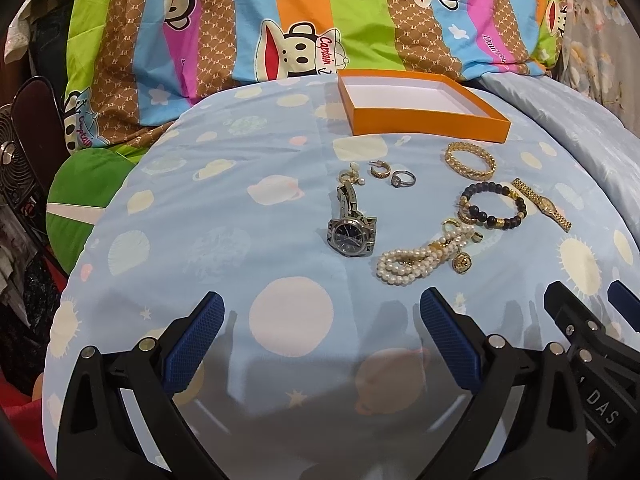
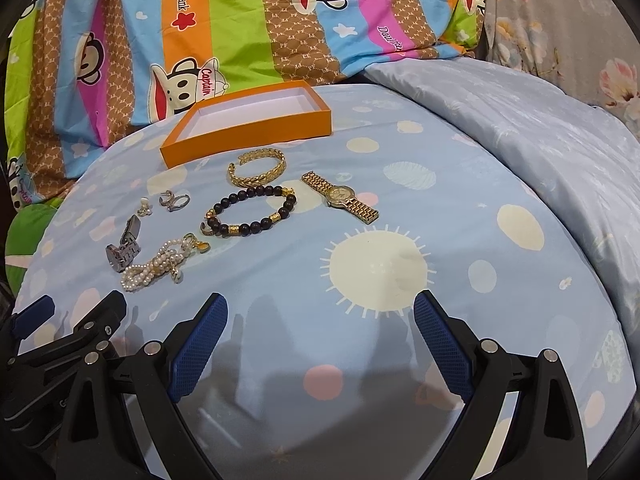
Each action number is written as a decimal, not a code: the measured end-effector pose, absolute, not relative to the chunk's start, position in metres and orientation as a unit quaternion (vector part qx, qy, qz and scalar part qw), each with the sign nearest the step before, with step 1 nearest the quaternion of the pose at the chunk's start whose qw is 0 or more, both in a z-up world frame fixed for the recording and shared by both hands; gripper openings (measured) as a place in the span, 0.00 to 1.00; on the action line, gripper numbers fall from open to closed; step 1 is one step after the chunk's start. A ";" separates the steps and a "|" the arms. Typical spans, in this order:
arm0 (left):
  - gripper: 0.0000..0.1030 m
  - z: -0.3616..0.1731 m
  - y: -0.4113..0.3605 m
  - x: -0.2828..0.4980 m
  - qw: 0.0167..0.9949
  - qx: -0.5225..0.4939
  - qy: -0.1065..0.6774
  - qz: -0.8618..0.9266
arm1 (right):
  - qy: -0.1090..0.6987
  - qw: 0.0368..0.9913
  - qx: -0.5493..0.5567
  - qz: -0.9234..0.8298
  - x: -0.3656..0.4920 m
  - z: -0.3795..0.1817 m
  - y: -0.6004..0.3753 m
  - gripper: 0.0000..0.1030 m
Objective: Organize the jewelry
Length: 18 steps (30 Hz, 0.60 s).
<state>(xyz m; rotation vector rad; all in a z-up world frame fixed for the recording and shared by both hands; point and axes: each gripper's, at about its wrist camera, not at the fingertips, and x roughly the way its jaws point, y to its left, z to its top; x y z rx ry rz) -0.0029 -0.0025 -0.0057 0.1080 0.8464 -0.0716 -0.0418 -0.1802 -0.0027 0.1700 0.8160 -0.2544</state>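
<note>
Both jaws wide, nothing held: your left gripper (image 1: 320,320) and right gripper (image 2: 320,322) hover over the near sheet (image 2: 460,300). Far off sits the box (image 2: 248,130); nearer lie bangle (image 2: 258,168), beads (image 2: 250,210), gold watch (image 2: 340,197), pearls (image 1: 416,260), steel watch (image 1: 352,228), and probably earrings (image 1: 378,170).

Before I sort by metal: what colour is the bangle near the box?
Gold bangle, clearest in the right wrist view.
</note>
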 end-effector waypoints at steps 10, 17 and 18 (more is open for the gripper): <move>0.93 -0.007 -0.003 0.000 0.908 0.056 0.414 -0.028 | 0.401 0.905 0.083 -0.120 -0.040 -0.003 -0.180 0.90; 0.94 -0.007 0.000 0.001 0.907 0.047 0.418 -0.035 | 0.407 0.904 0.088 -0.102 -0.035 -0.002 -0.184 0.90; 0.94 -0.006 0.002 0.002 0.906 0.042 0.420 -0.041 | 0.403 0.905 0.083 -0.103 -0.032 0.000 -0.186 0.90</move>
